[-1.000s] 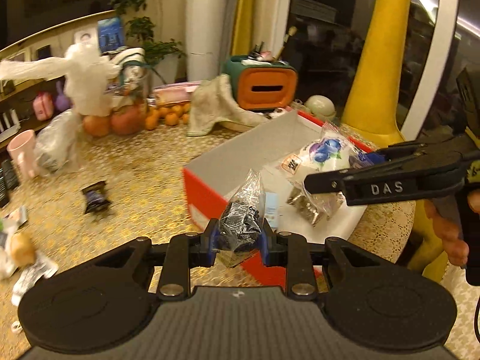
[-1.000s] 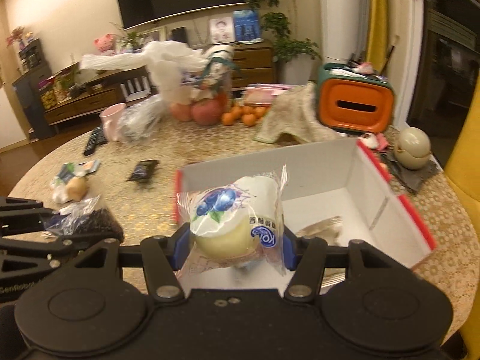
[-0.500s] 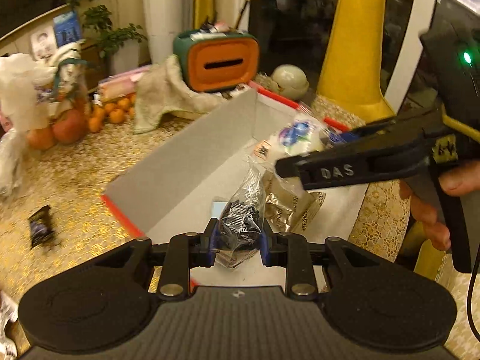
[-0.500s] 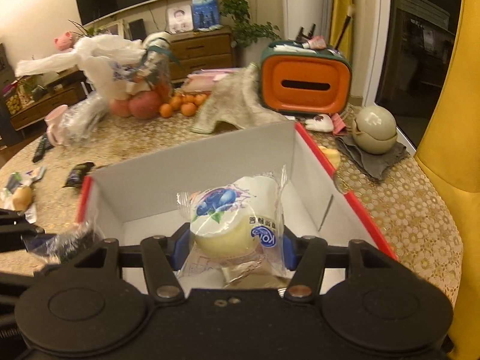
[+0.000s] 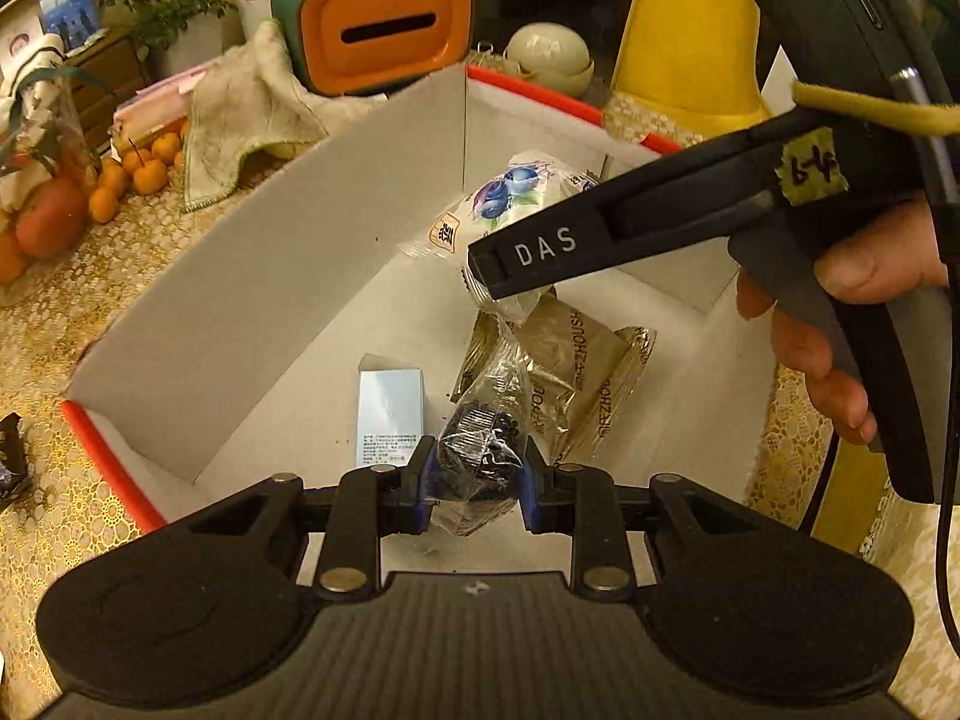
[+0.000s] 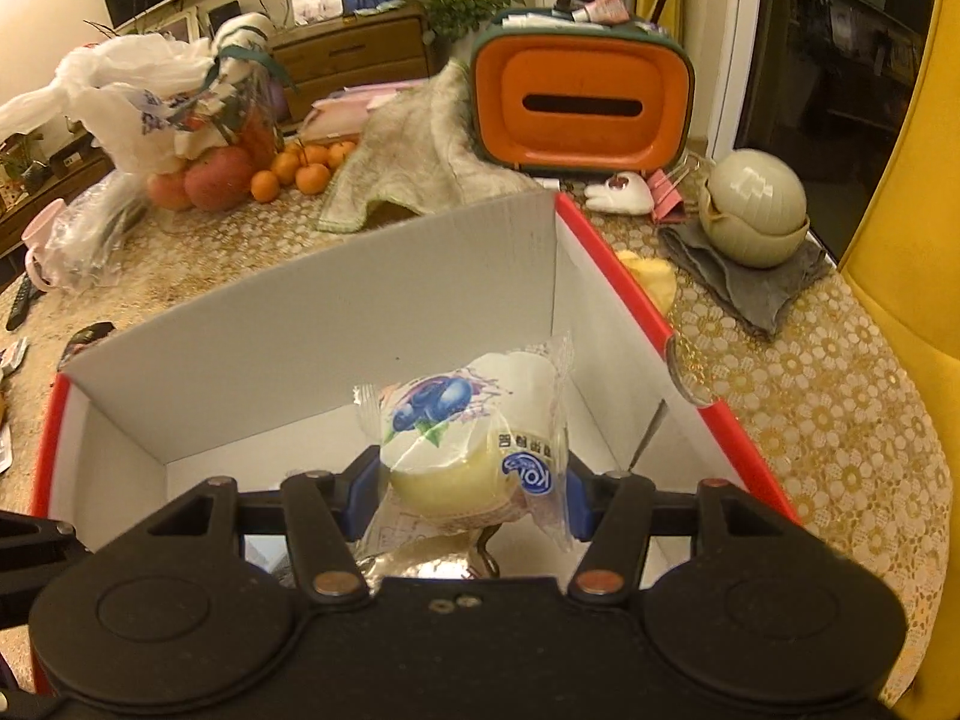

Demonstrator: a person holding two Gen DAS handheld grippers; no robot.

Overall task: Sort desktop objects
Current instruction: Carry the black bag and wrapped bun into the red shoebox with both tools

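Observation:
A red-edged white cardboard box (image 5: pixel 270 276) stands open on the table; it also shows in the right wrist view (image 6: pixel 300 348). My left gripper (image 5: pixel 477 474) is shut on a clear packet of dark snack (image 5: pixel 483 450) and holds it over the box. My right gripper (image 6: pixel 468 492) is shut on a blueberry-print wrapped cake (image 6: pixel 468 450), also over the box; the cake shows in the left wrist view (image 5: pixel 510 198) behind the right gripper's finger (image 5: pixel 540 252). Inside the box lie a brown foil packet (image 5: pixel 576 372) and a small pale blue carton (image 5: pixel 390 414).
Behind the box are an orange tissue holder (image 6: pixel 582 102), a beige cloth (image 6: pixel 414 162), oranges and apples (image 6: pixel 252 174), and a lidded bowl on a grey cloth (image 6: pixel 756 210). A dark wrapped snack (image 5: pixel 12 462) lies on the gold table cover left of the box. A yellow chair (image 6: pixel 900 180) stands at the right.
Both grippers have moved forward with their packets, from the box's near edge to above its inside. Both stay shut on their loads.

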